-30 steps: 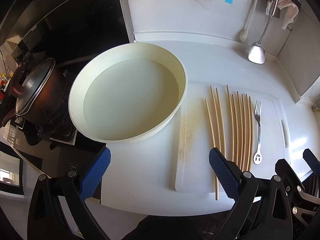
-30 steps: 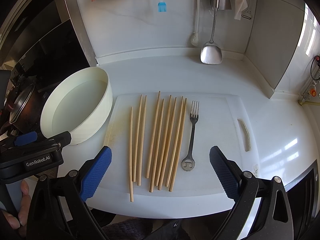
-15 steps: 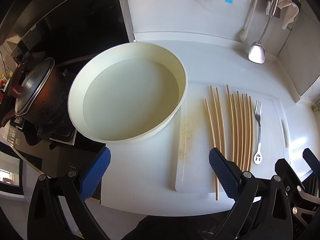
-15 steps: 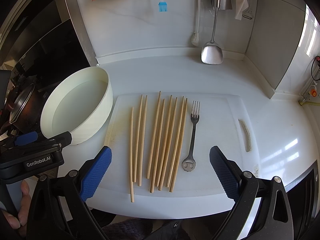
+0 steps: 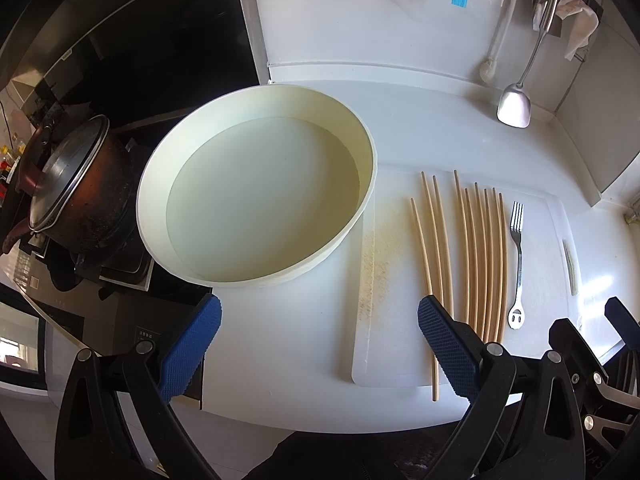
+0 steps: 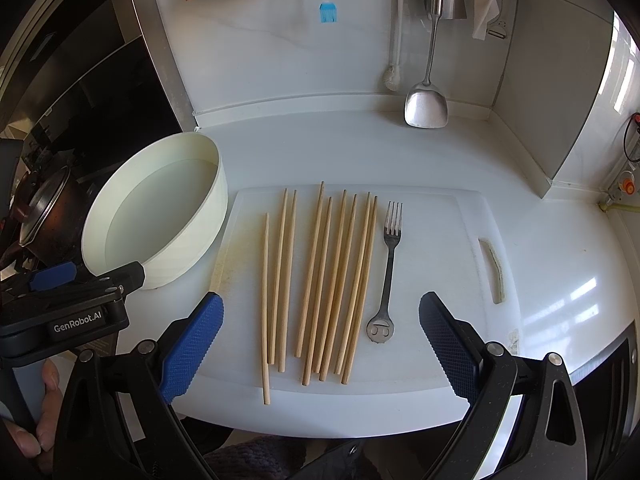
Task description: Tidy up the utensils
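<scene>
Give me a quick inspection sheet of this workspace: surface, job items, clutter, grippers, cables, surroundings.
Surface: white countertop carrying a white cutting board, stained brownish along its left edge.
Job's things: nine wooden chopsticks in a loose row on the board; fork right of them, tines away from the camera; empty cream round basin left of the board.
Clutter: nothing seen.
Grippers: left gripper open, empty, facing the basin; right gripper open, empty, over the chopsticks' near ends.
Cables: thin wire on the far right wall.
Surroundings: lidded dark pot on the stove; spatula, blue brush and cloths hanging on the wall.
</scene>
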{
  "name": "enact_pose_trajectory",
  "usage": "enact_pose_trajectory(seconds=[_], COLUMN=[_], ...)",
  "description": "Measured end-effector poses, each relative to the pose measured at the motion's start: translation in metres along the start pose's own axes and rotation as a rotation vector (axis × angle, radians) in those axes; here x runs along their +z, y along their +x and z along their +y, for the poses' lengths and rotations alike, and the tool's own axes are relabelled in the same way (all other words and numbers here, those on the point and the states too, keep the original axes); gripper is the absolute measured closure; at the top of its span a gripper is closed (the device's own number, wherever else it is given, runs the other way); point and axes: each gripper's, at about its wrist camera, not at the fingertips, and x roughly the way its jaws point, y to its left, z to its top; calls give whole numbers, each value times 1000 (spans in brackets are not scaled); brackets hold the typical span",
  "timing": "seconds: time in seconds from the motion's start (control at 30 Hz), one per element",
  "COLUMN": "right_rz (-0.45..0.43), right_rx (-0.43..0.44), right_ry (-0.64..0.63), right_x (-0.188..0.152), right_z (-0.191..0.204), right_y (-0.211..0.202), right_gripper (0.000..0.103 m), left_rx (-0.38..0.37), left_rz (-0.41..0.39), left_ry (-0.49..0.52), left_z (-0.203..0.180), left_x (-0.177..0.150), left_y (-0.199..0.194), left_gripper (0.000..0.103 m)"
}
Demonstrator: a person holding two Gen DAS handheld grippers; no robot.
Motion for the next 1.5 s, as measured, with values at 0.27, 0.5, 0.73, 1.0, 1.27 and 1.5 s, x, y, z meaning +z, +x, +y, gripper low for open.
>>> enact_pose_trajectory(seconds=[0.27, 0.5, 0.73, 1.0, 1.27, 1.5], right_rz=[0, -1, -1, -27, -49, -41], right_rx=[2, 3, -2, -56, -149, -92], right_ry=[-2, -3, 13, 119, 130, 43], right_x=[0, 0, -3, -28, -41, -47], right_z=[4, 4, 1, -27, -63, -88], right_y=[0, 0, 1, 4, 20, 56], right_gripper=[9, 9, 9, 9, 9, 9], left_rx=[0, -1, -9, -68, -102, -65], left_rz=[0, 0, 6, -8, -19, -65], left_ry=[1, 0, 17, 130, 151, 48], left_z=[0, 1, 0, -18, -47, -70], left_x=[0, 1, 2, -10, -22, -32], left_y=[0, 1, 4, 21, 47, 66], left_gripper=[6, 6, 6, 6, 6, 6])
